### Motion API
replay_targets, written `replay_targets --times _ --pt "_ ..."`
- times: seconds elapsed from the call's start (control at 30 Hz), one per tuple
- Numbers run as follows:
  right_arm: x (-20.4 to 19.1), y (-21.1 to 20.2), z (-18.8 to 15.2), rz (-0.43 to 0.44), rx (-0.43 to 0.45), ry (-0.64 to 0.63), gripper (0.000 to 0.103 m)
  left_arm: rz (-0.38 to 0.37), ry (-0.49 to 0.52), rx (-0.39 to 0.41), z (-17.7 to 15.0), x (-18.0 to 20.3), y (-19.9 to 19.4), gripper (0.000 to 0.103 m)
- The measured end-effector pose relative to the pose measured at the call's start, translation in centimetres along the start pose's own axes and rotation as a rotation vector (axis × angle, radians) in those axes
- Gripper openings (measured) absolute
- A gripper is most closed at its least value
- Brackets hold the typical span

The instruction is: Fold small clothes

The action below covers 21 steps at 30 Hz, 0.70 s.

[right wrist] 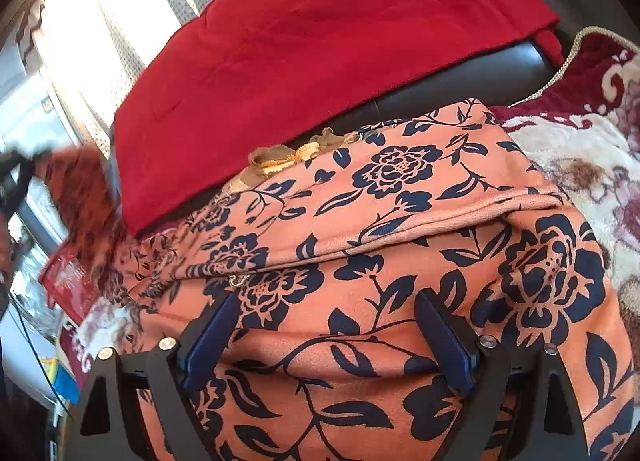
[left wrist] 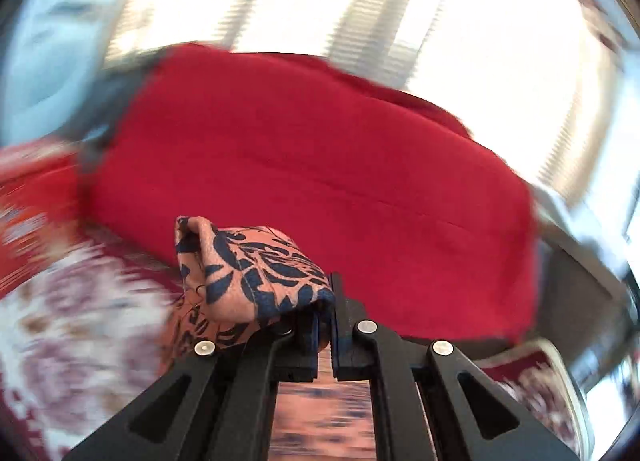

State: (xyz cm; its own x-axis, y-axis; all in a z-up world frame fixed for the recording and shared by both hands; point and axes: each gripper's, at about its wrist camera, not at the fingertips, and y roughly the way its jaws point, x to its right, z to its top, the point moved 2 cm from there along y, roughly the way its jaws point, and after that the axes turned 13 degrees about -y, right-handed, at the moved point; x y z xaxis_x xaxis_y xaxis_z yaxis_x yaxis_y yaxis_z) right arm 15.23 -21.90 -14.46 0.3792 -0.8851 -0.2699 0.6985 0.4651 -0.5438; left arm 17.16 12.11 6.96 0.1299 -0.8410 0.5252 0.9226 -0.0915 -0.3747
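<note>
An orange garment with a dark blue flower print (right wrist: pixel 400 229) lies partly folded on a patterned blanket, one layer lapped over another. My right gripper (right wrist: pixel 326 325) is open just above it, one blue-padded finger on each side of a fold. My left gripper (left wrist: pixel 326 317) is shut on a bunched corner of the same garment (left wrist: pixel 256 269), lifted off the surface. In the right wrist view the left gripper (right wrist: pixel 16 181) shows blurred at the far left with orange cloth (right wrist: pixel 80 197) trailing from it.
A red cloth (right wrist: pixel 320 33) covers a dark sofa back (right wrist: pixel 460 89) behind the garment; it also fills the left wrist view (left wrist: pixel 320 165). A maroon and white floral blanket (right wrist: pixel 580 157) lies underneath. Bright curtained windows stand behind. Clutter sits at far left.
</note>
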Motion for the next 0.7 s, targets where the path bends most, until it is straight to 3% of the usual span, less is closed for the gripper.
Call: replay_targets --times 0.03,0.13,0.17,0.2,0.23,0.27,0.33,0.4,0.57,0.7 --pt "0.1 -0.1 0.0 0.007 0.005 0.006 0.091 -0.054 0.056 -0.037 -1.7 3.7 1.1 0.004" --pt "0.4 -0.4 -0.1 0.028 0.019 0.025 0.091 -0.130 0.170 -0.129 -6.2 9.5 3.9 0.007" --pt "0.5 -0.5 -0.1 0.036 0.024 0.031 0.091 -0.163 0.229 -0.222 -8.3 10.9 5.7 0.024" --pt "0.5 -0.5 -0.1 0.044 0.028 0.037 0.091 -0.174 0.268 -0.294 -10.0 11.4 6.9 0.055" --pt "0.6 -0.5 -0.1 0.053 0.032 0.043 0.091 -0.157 0.303 -0.364 -12.0 11.4 8.1 0.070" --pt "0.8 -0.7 -0.1 0.065 0.039 0.052 0.091 -0.129 0.329 -0.407 -13.5 11.0 8.5 0.077" --pt "1.1 -1.0 -0.2 0.085 0.051 0.068 0.091 -0.066 0.353 -0.396 -14.7 8.0 8.8 0.077" --pt "1.3 -1.3 -0.2 0.104 0.060 0.082 0.091 0.005 0.321 -0.353 -13.9 4.5 8.4 0.077" --pt "1.6 -1.6 0.3 0.111 0.015 0.117 0.091 0.172 0.065 -0.219 -9.9 -6.6 7.0 0.081" --pt "3.4 -3.3 2.8 0.146 0.043 0.247 0.091 0.233 -0.084 -0.259 -11.2 -13.6 7.0 0.081"
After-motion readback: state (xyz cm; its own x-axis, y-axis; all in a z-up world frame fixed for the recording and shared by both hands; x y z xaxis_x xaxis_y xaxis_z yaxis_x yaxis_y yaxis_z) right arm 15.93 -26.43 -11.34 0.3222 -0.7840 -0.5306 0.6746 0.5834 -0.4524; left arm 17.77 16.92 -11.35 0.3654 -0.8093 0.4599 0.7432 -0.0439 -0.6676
